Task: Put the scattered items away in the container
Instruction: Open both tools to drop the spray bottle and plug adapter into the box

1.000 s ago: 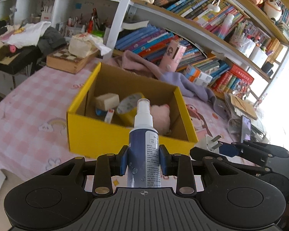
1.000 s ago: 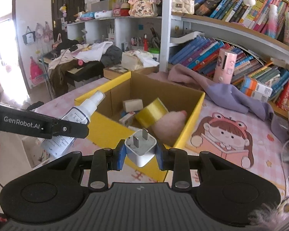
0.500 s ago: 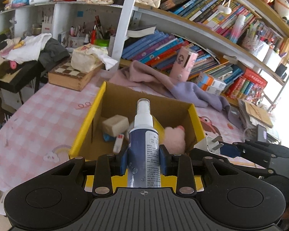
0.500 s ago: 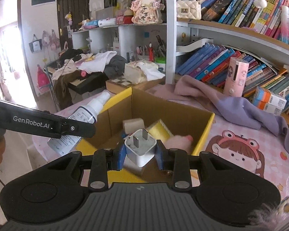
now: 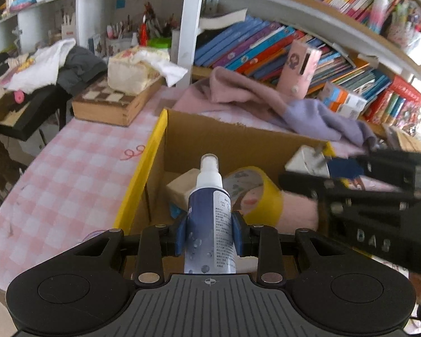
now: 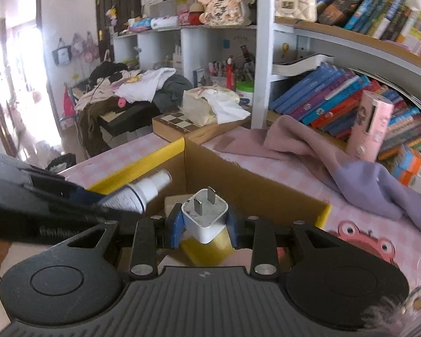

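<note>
A yellow-rimmed cardboard box (image 5: pixel 143 174) stands on the pink checked table. Over its near edge my left gripper (image 5: pixel 209 231) is shut on a blue-and-white spray bottle (image 5: pixel 209 219), nozzle pointing up and away. My right gripper (image 6: pixel 204 226) is shut on a white plug adapter (image 6: pixel 205 214), prongs up, above the box (image 6: pixel 143 165). In the left wrist view that gripper (image 5: pixel 322 165) reaches in from the right with the adapter (image 5: pixel 306 161) over the box. The spray bottle (image 6: pixel 140 192) shows at left in the right wrist view. Inside lie a yellow tape roll (image 5: pixel 255 193), a beige block (image 5: pixel 182 186) and a pink fuzzy thing (image 5: pixel 297 210).
A pink-and-lilac cloth (image 5: pixel 266 104) lies behind the box, with a pink case (image 5: pixel 303 67) standing against rows of books (image 5: pixel 252 47). A wooden chessboard box (image 5: pixel 112 104) with a tissue pack sits at back left. A piled dark desk (image 6: pixel 126 106) stands beyond the table's edge.
Both grippers have moved forward, from short of the box's near wall to over the box, each still holding its item. The right gripper has come closer beside the left one.
</note>
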{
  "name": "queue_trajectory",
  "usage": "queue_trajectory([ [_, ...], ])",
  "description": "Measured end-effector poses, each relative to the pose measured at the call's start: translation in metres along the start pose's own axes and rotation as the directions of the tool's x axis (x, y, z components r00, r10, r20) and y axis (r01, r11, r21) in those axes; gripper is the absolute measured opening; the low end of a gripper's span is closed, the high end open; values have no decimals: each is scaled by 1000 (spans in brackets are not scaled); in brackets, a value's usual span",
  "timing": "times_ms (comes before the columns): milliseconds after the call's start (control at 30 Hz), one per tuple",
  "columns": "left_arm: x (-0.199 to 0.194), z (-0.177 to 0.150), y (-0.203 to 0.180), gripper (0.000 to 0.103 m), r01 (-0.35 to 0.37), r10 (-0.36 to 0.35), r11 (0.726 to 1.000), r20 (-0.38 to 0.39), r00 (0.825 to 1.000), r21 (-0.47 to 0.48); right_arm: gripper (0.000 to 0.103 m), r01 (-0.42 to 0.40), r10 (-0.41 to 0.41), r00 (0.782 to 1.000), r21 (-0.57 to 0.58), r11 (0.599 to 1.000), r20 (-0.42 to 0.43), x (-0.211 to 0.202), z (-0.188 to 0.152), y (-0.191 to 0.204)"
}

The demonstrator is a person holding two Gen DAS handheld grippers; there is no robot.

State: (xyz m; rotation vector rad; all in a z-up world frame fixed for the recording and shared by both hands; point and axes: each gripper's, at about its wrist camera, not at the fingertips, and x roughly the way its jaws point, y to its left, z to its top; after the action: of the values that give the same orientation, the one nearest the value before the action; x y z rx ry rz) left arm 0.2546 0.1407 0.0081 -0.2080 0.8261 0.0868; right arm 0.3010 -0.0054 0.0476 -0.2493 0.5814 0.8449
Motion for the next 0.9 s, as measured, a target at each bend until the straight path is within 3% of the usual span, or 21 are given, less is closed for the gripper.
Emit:
queue_trajectory([
  [200,34,9,-3,31,-18,17,1000,-74,997,-15,30,-34,27,995,-71,997,-91,55,29,-7],
  [300,44,10,-10,31,-27,26,1000,-92,995,-7,30,-71,48,981,-113,991,-189,87,37,-7],
  [500,60,9,-17,31,-57,55,998,-149,987,-12,30,-113,72,950,-119,986,-303,126,42,-11],
  [767,61,9,-22,32,-75,75,997,-129,989,7,30,-113,71,935,-102,988,-346,145,45,-17],
  [900,57,9,-26,42,-66,69,997,-96,993,36,30,-102,59,926,-97,990,-372,153,43,-17],
])
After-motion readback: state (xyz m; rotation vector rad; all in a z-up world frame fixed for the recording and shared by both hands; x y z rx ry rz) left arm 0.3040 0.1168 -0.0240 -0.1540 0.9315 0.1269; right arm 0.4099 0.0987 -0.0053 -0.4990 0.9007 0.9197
